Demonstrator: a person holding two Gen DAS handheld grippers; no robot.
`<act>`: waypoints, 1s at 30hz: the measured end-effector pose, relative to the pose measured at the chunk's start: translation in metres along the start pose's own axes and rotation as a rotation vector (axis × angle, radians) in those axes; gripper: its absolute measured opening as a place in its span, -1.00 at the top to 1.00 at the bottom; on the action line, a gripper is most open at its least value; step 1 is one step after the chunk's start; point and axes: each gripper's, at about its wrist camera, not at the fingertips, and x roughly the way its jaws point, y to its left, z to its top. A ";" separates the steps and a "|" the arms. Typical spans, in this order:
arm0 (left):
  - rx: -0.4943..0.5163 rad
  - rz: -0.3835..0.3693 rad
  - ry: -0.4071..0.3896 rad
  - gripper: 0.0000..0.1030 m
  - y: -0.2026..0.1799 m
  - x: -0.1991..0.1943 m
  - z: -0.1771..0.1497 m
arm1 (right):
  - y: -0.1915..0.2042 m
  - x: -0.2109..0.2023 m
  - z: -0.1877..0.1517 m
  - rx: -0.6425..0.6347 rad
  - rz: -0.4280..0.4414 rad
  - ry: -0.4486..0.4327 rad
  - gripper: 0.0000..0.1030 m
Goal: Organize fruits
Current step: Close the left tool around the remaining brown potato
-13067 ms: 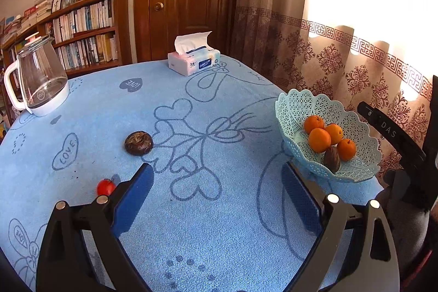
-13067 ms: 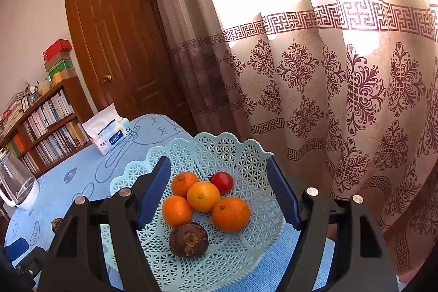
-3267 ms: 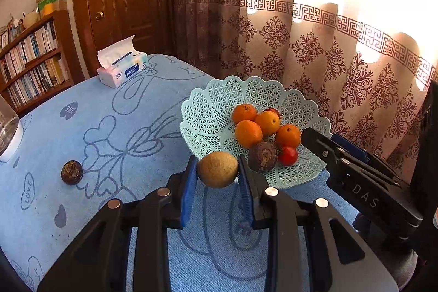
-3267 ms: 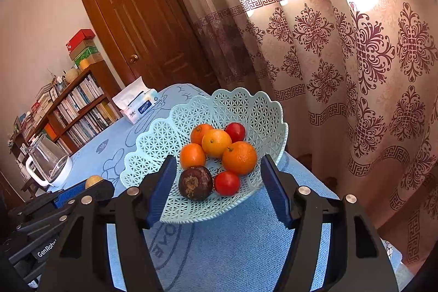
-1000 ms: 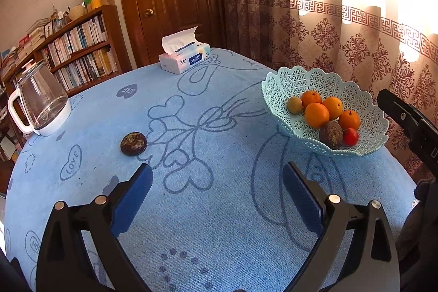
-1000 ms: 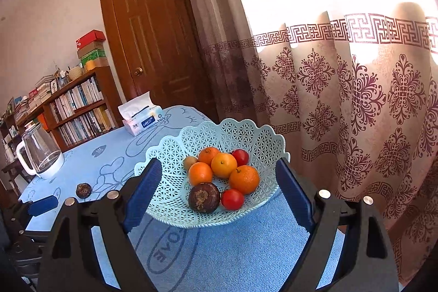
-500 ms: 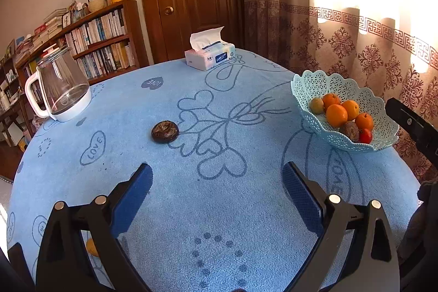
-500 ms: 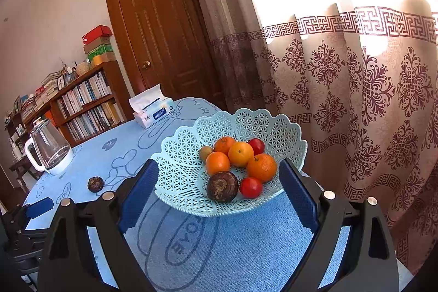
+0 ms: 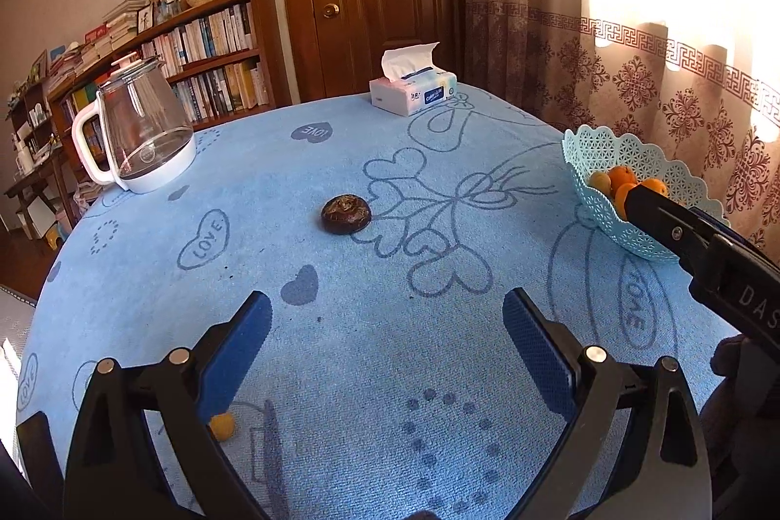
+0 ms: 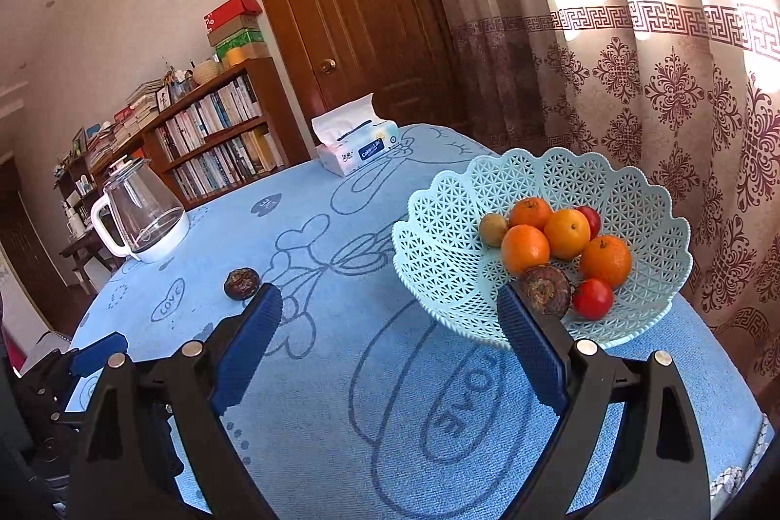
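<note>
Fruit basket nearly full, two pieces loose on the tabletop

The pale lattice fruit basket sits at the curtain-side edge of the round tabletop, which wears a blue cloth drawn with hearts. In the basket lie three oranges, two red tomatoes, a small yellow-brown fruit at the side away from the curtain, and a dark brown wrinkled fruit at the near rim.

Well apart from the basket, towards the middle of the tabletop, a second dark wrinkled fruit rests alone on the cloth. Farther still from the basket, at the near edge, a small yellow fruit peeks out beside the left pad of the left tongs.

The left tongs stand wide apart with nothing between the pads, aimed past the lone dark fruit. The right tongs are likewise spread wide and empty, just short of the basket's near rim, their right pad overlapping it in the right wrist view.

Beyond the basket, at the far edge by the door, sits a tissue box. A glass kettle stands across the tabletop from the basket, in front of a bookshelf
</note>
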 end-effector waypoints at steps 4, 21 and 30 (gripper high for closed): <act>-0.014 0.011 0.000 -0.84 0.012 -0.005 -0.005 | 0.012 0.007 -0.005 -0.025 0.023 0.026 -0.77; -0.144 0.064 0.107 -0.84 0.087 -0.016 -0.046 | 0.028 0.006 -0.012 -0.114 0.019 0.006 -0.77; -0.246 0.031 0.180 -0.56 0.108 -0.007 -0.060 | 0.035 0.008 -0.015 -0.149 0.033 0.014 -0.77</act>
